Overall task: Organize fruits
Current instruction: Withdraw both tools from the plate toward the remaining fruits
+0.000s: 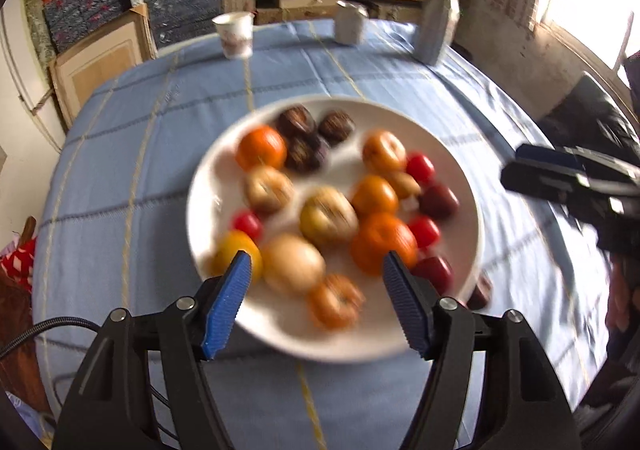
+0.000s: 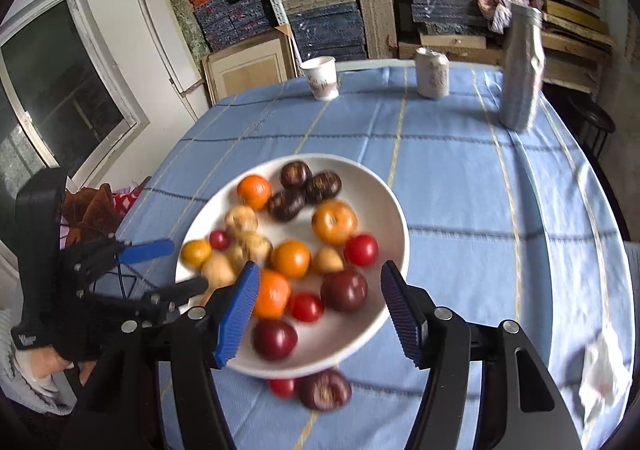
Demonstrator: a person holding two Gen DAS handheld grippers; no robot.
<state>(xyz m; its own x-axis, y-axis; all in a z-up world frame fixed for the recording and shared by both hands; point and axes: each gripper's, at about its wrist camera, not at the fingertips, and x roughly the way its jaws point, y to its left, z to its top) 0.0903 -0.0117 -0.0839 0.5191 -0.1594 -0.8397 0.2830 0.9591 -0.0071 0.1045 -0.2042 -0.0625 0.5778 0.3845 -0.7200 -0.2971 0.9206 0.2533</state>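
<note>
A white plate on the blue checked tablecloth holds several fruits: oranges, small red tomatoes, dark plums, dark passion fruits and tan round fruits. A dark plum and a small red tomato lie on the cloth just off the plate's near rim. My left gripper is open and empty above the plate's near side. My right gripper is open and empty above the plate's near right part. The left gripper also shows at the left in the right wrist view.
At the table's far edge stand a paper cup, a can and a tall silver bottle. A crumpled white tissue lies at the right. Stacked shelves stand behind the table. The right gripper's body shows at the right in the left wrist view.
</note>
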